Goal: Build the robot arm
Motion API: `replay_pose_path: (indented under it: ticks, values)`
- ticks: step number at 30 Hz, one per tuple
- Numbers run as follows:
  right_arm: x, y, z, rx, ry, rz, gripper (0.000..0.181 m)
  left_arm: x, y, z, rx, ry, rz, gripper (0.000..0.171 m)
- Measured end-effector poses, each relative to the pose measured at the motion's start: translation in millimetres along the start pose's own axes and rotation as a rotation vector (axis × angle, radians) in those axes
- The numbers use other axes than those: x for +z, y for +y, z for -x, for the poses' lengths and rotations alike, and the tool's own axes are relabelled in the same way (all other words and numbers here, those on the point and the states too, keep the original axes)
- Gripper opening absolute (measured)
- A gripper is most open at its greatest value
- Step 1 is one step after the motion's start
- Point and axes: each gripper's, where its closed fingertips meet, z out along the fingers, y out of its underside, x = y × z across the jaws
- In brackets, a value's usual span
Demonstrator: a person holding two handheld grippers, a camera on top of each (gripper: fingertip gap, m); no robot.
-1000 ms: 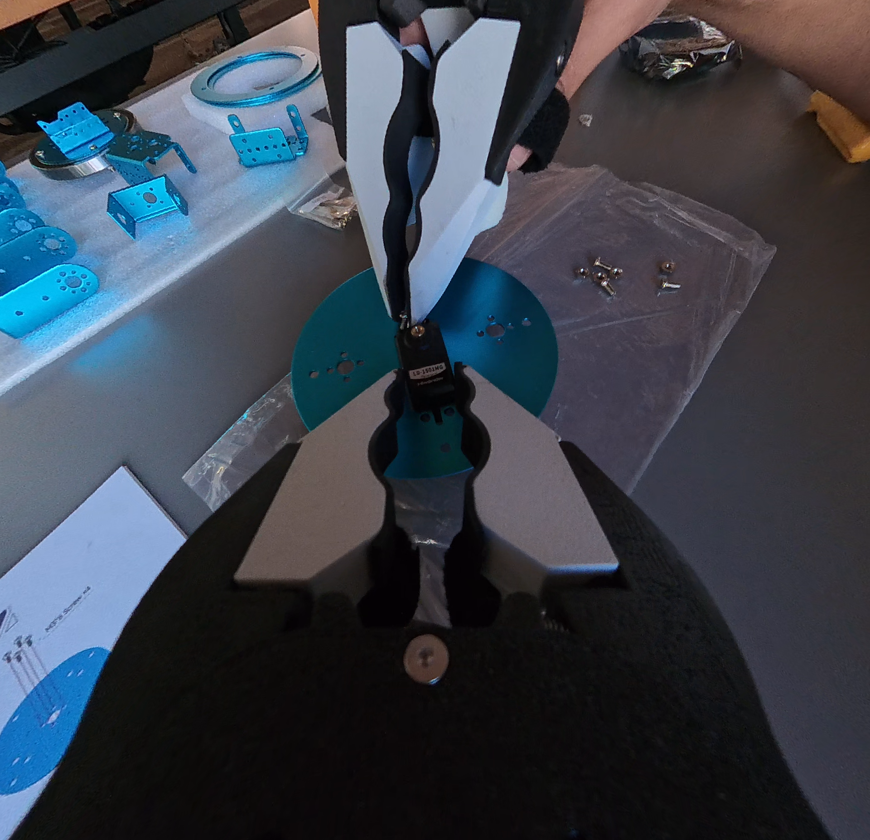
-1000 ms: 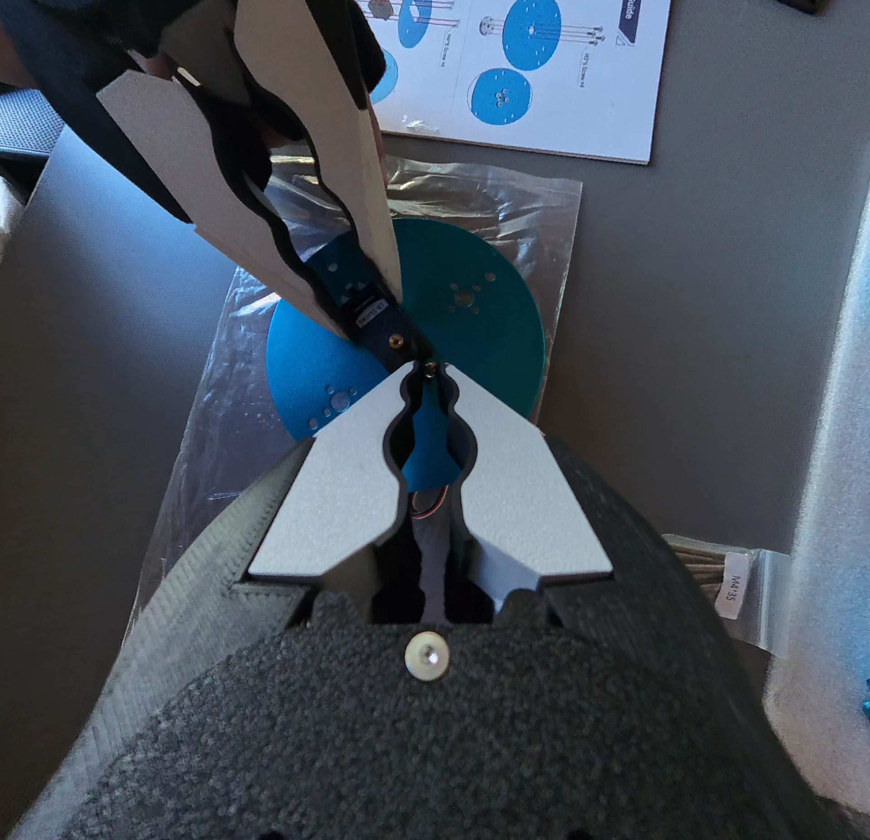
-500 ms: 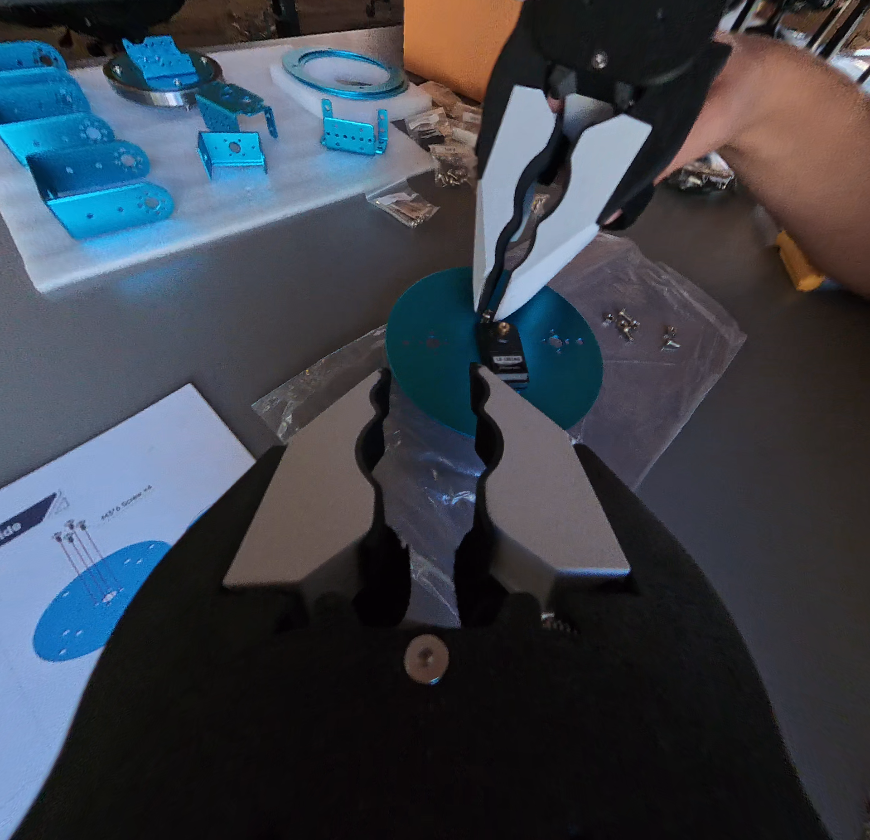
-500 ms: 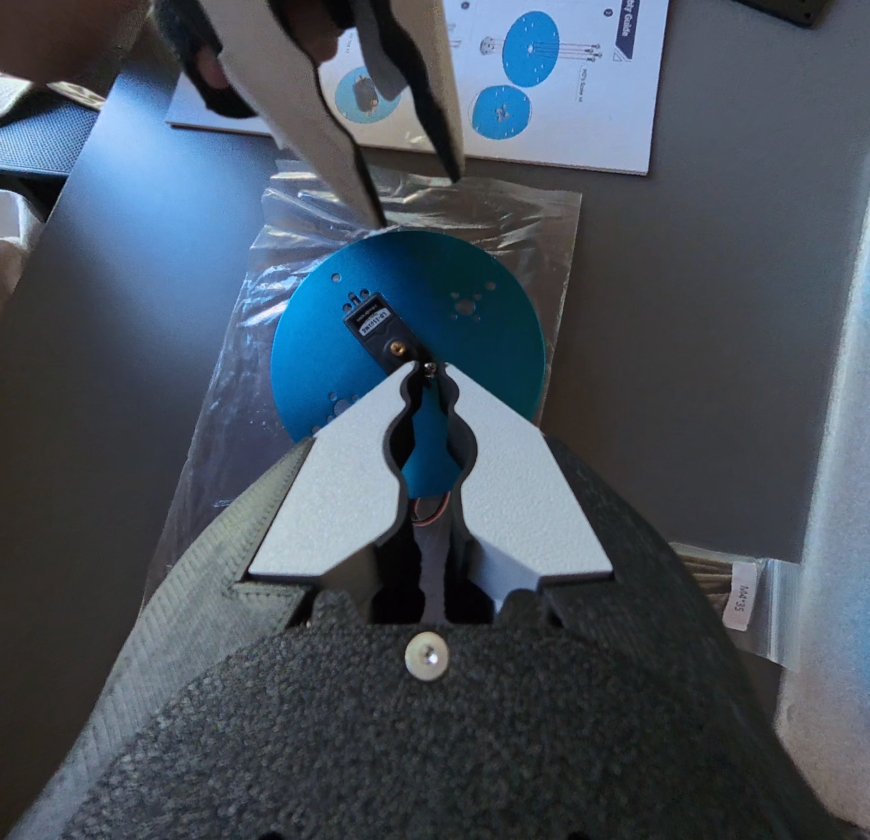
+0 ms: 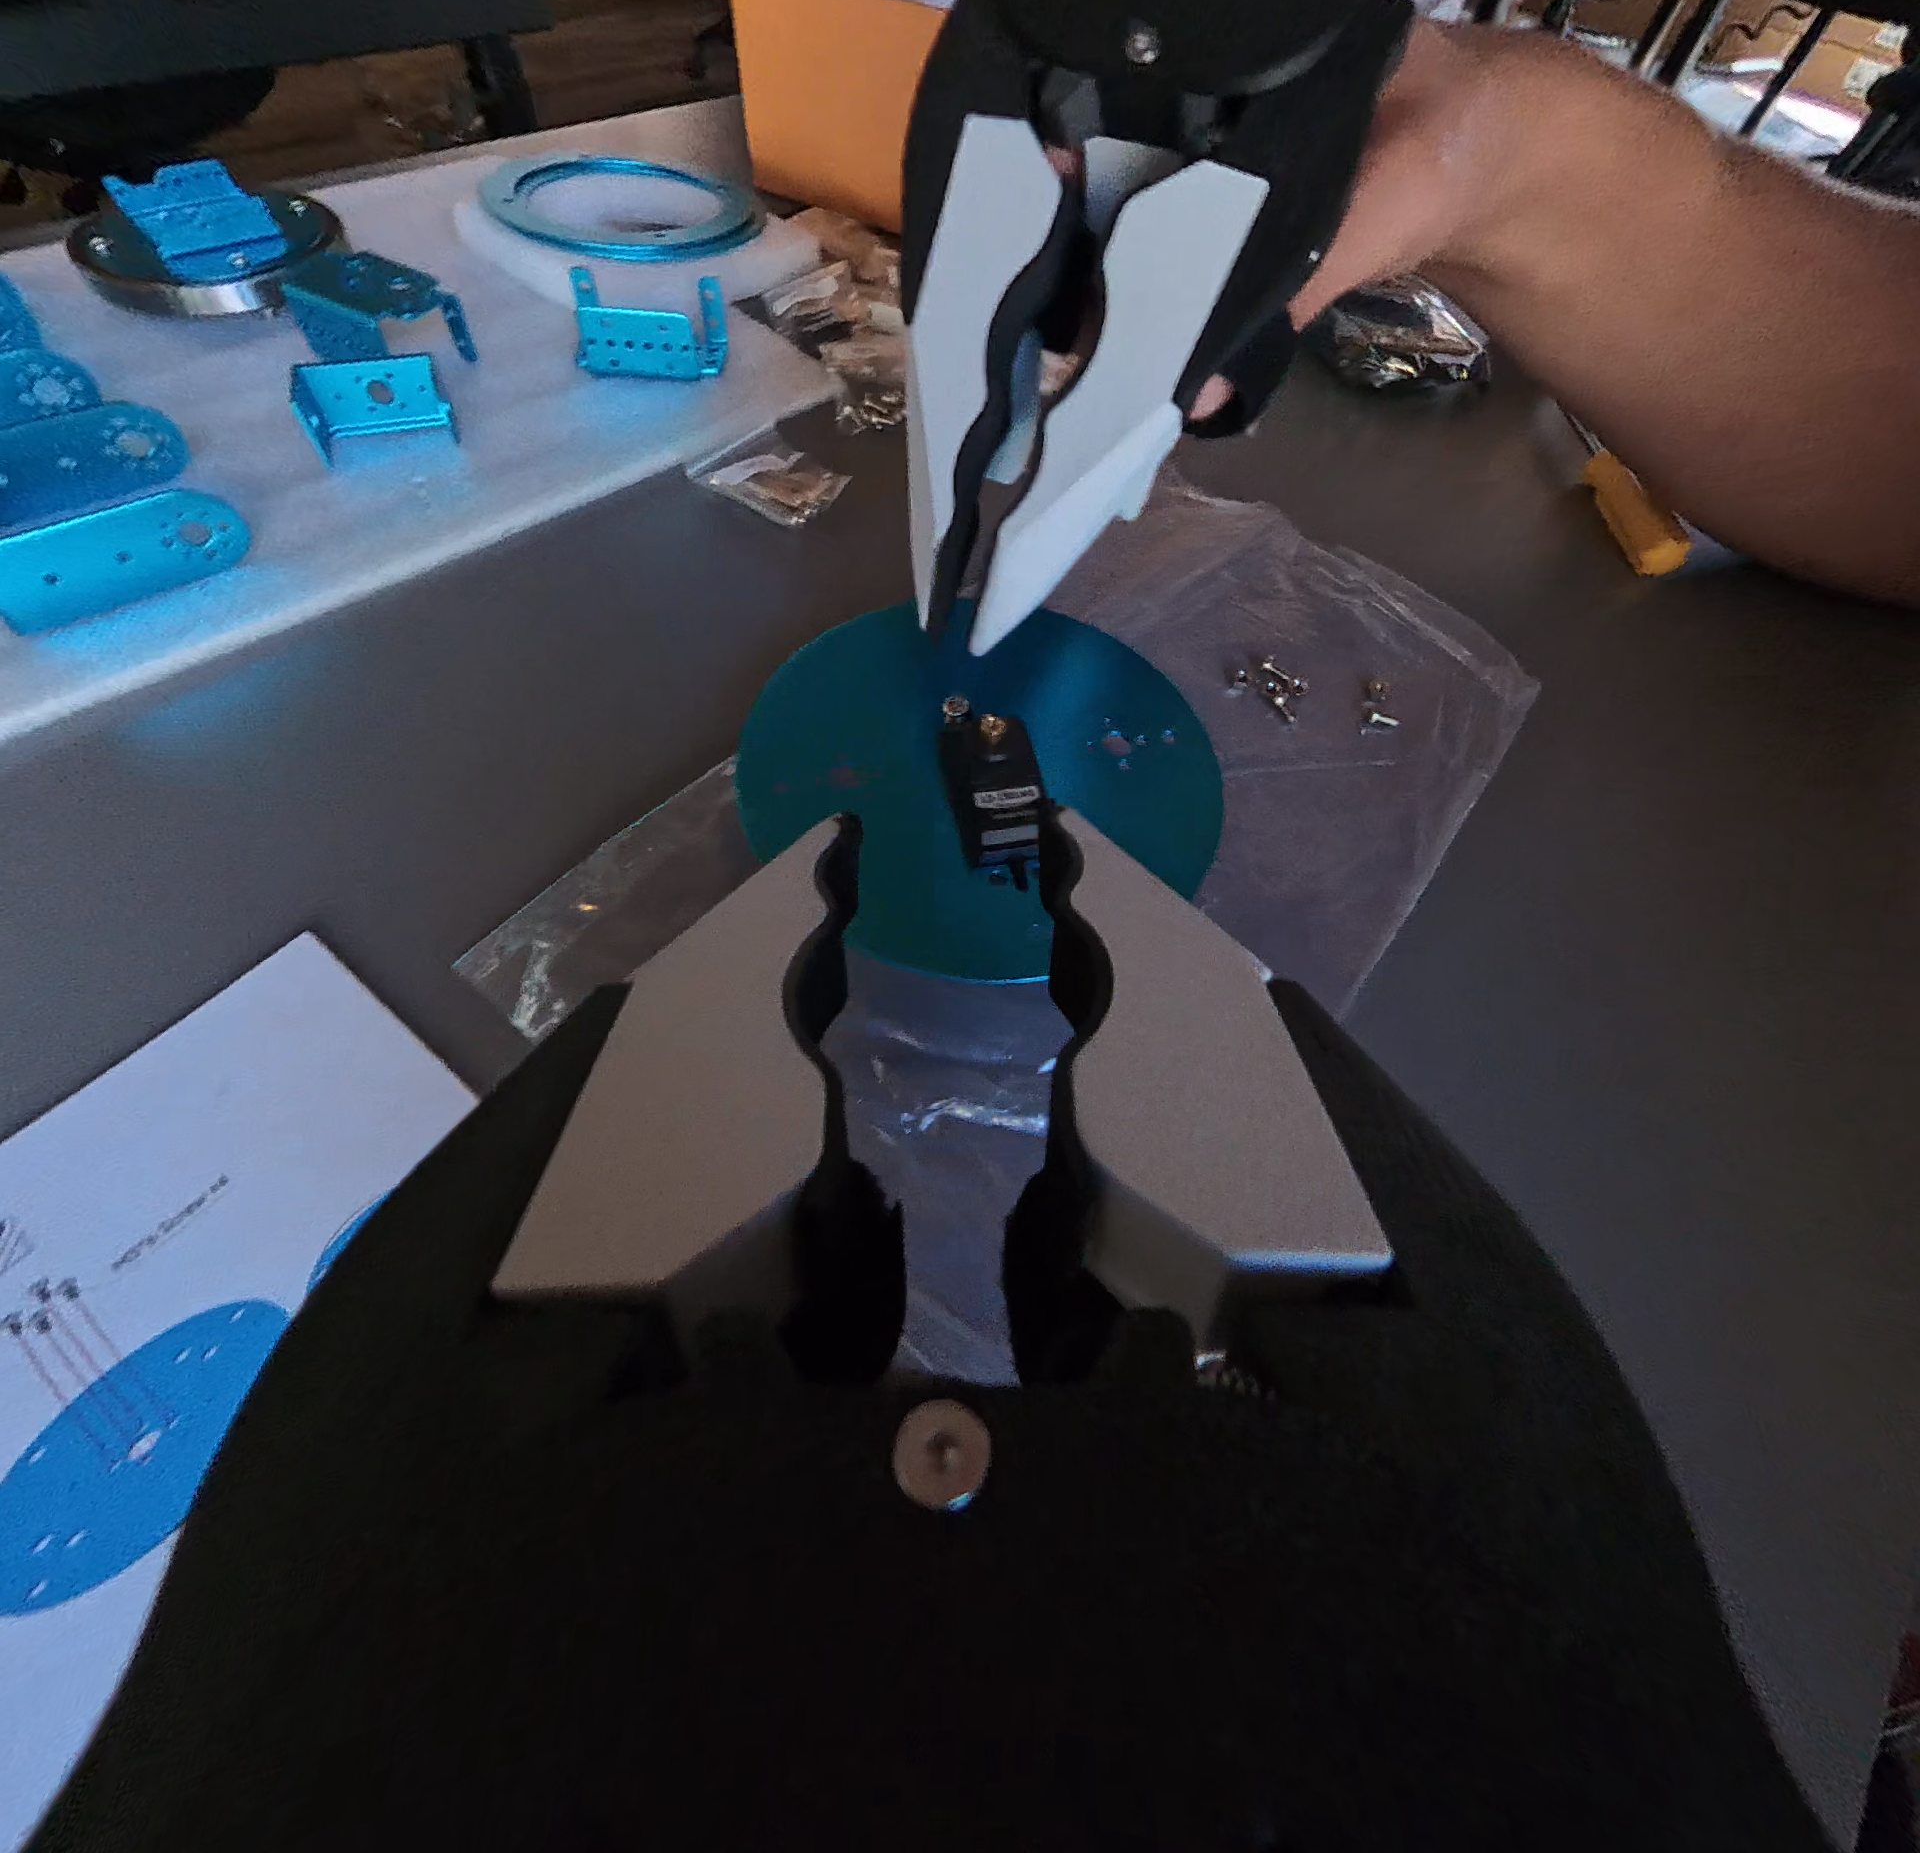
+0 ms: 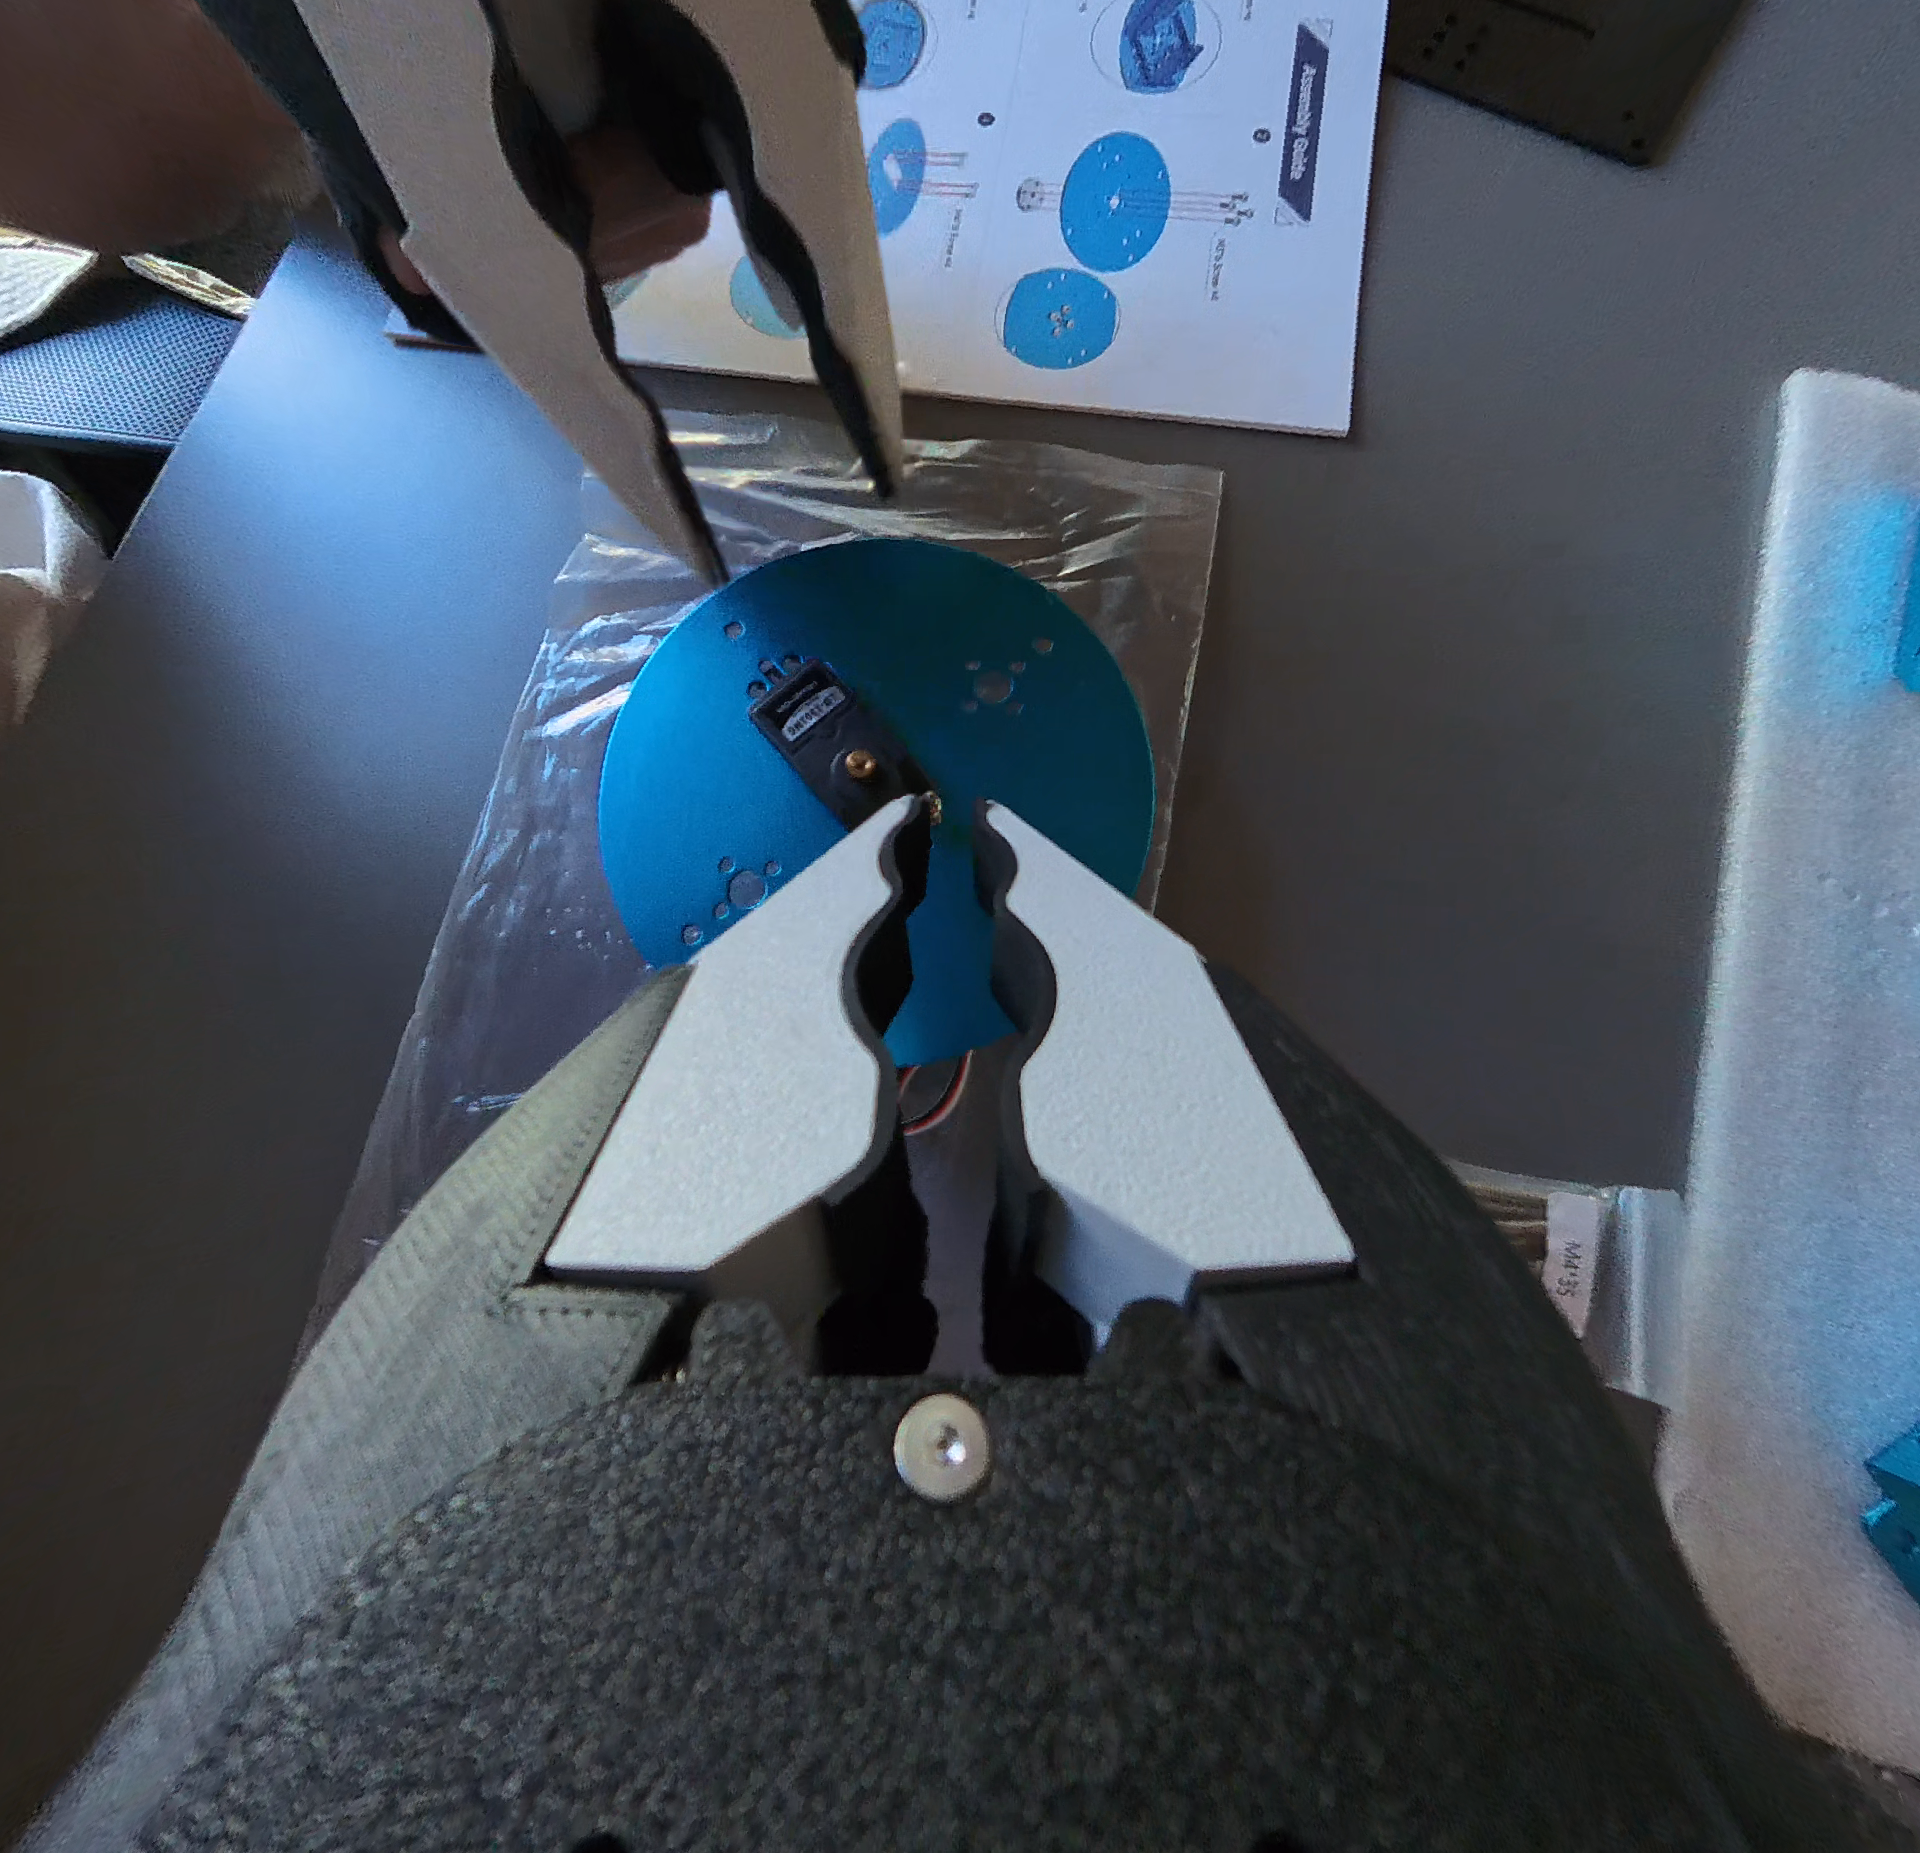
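Note:
A black servo [image 5: 1003, 801] sits in the middle of a round blue disc [image 5: 831, 723] on a clear plastic bag [image 5: 1351, 827]. A small screw [image 5: 956, 707] stands at the servo's far end. My left gripper [image 5: 951, 837] is open and empty, its fingertips on either side of the servo's near end without touching it. My right gripper [image 5: 958, 634] hangs just above the disc's far edge, jaws a narrow gap apart and empty. In the right wrist view, my right gripper [image 6: 951, 811] is close over the screw [image 6: 933, 804], by the servo [image 6: 800, 717] and disc [image 6: 707, 785]. The left gripper [image 6: 800, 527] is beyond them.
White foam [image 5: 499, 515] with several blue brackets [image 5: 374, 406] and a blue ring [image 5: 623, 208] lies at the left. Loose screws [image 5: 1273, 686] lie on the bag. Around these are an instruction sheet [image 5: 208, 1159], small screw bags [image 5: 769, 478], a yellow-handled screwdriver [image 5: 1631, 515], an orange box [image 5: 821, 89] and a person's forearm [image 5: 1662, 297]. There is about 6 centimeters between the tips of the two grippers.
My left gripper let go of the servo, opened and drew back. My right gripper opened slightly and lifted off the screw, which stays at the servo.

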Motion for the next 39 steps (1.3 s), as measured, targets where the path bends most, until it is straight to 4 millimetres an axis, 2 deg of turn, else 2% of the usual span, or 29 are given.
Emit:
replay_pose_path:
  ticks: [4,11,14,20,24,28,30,32,36,39]
  values:
    - [4.4,-6.1,1.8,-0.054,0.012,-0.05,0.0,15.2,7.3,-9.5,0.071,-0.006,0.051,0.034]
    - [12.8,0.7,4.2,-0.019,-0.015,-0.011,0.0,28.8,10.4,-11.8,0.099,-0.02,0.087,0.033]
    - [16.6,5.3,4.2,-0.015,-0.016,0.01,0.0,32.6,12.5,-10.0,0.102,-0.027,0.103,0.027]
    - [15.7,5.3,4.9,-0.002,-0.029,0.005,0.0,34.9,12.5,-11.2,0.112,-0.032,0.106,0.021]
    - [6.2,-5.1,4.8,0.01,-0.037,-0.056,0.0,33.9,11.8,-10.8,0.121,-0.044,0.102,0.022]
    - [15.2,5.7,4.1,0.003,-0.027,-0.002,0.0,31.3,10.6,-10.8,0.113,-0.046,0.091,0.024]
    - [16.5,4.4,4.6,0.009,-0.034,-0.013,0.0,27.3,9.0,-10.3,0.106,-0.049,0.082,0.024]
    - [8.9,2.3,3.2,0.009,-0.024,-0.005,0.0,18.1,7.2,-11.2,0.098,-0.057,0.071,0.026]
    - [-26.3,-16.9,-0.9,-0.008,0.063,-0.071,0.0,-15.4,9.5,-18.2,0.077,-0.096,0.023,0.027]
    - [-44.7,-20.5,8.8,-0.011,0.122,-0.067,0.004,-41.5,20.3,-25.5,0.059,-0.142,0.006,0.028]
